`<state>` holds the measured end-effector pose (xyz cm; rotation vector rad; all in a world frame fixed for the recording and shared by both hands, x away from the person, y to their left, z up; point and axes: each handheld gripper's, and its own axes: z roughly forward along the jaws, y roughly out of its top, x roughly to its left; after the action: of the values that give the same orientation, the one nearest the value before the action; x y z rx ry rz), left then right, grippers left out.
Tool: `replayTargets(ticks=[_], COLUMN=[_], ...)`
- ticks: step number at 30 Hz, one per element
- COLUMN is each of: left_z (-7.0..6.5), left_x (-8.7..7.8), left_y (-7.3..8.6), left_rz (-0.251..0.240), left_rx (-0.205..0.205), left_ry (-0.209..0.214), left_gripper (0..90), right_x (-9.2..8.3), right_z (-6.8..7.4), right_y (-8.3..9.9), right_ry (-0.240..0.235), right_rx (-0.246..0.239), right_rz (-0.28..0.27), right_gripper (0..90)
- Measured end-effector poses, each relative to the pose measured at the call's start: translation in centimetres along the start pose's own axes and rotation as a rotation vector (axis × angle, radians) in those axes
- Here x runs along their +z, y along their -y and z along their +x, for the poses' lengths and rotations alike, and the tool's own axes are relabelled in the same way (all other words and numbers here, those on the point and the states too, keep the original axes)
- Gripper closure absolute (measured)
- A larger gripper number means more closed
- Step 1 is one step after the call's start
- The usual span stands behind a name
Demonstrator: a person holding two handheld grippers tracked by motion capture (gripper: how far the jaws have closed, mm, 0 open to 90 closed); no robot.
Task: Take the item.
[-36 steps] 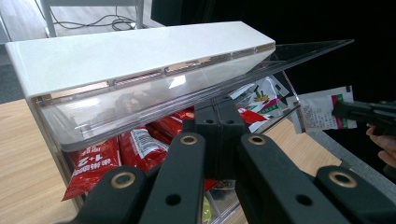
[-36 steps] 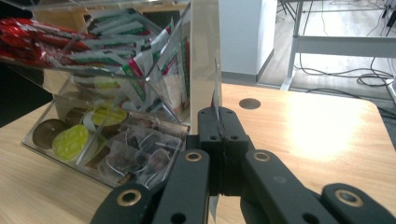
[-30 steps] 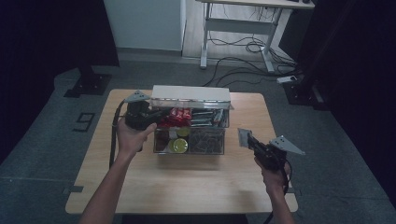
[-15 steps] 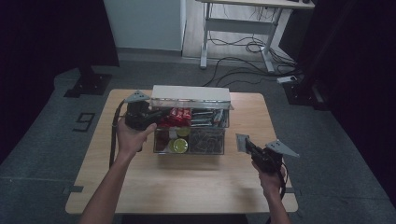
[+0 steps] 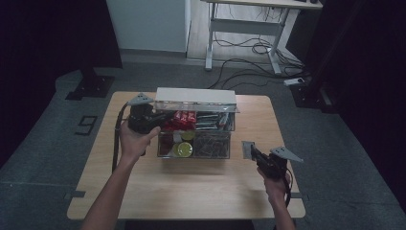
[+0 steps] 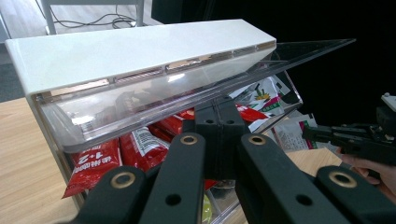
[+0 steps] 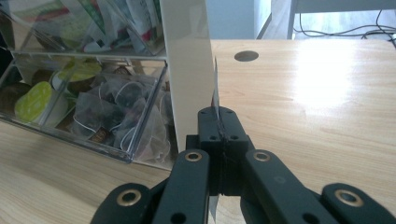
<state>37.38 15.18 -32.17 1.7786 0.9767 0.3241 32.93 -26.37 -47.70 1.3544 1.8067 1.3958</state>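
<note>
A clear compartment box (image 5: 196, 139) with a white top bar (image 6: 135, 51) stands mid-table, holding red snack packs (image 6: 140, 142), tea bags (image 7: 116, 116) and green-lidded cups (image 5: 183, 149). Its clear lid (image 6: 187, 93) is tilted up. My left gripper (image 5: 160, 117) (image 6: 219, 105) is at the box's left side, jaws together at the lid's front edge, holding it raised. To the right of the box, low over the table, my right gripper (image 5: 252, 152) (image 7: 218, 112) is shut on a thin flat silvery packet (image 5: 247, 149) (image 7: 215, 88), seen edge-on between the jaws.
The wooden table (image 5: 143, 191) has open surface in front of the box and to its right, with a round cable hole (image 7: 246, 55). Beyond the table are a desk frame (image 5: 239, 38), floor cables and a dark stand (image 5: 88, 86) at the left.
My right gripper has sunk toward the table with the packet, drifting slightly nearer the front edge. The left gripper and the raised lid have stayed put.
</note>
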Motion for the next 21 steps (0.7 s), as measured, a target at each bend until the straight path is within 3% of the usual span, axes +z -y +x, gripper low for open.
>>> replayTargets(ticks=[21], left_z=[0.1], left_x=[0.0], left_y=[0.2], left_rz=[-0.001], left_rx=[-0.001], left_ry=[-0.004], left_gripper=[90.0], right_x=[1.7], right_z=[-1.6], right_y=[2.2], right_ry=[0.038], right_rx=[0.022], right_rz=[0.070], right_gripper=[89.1])
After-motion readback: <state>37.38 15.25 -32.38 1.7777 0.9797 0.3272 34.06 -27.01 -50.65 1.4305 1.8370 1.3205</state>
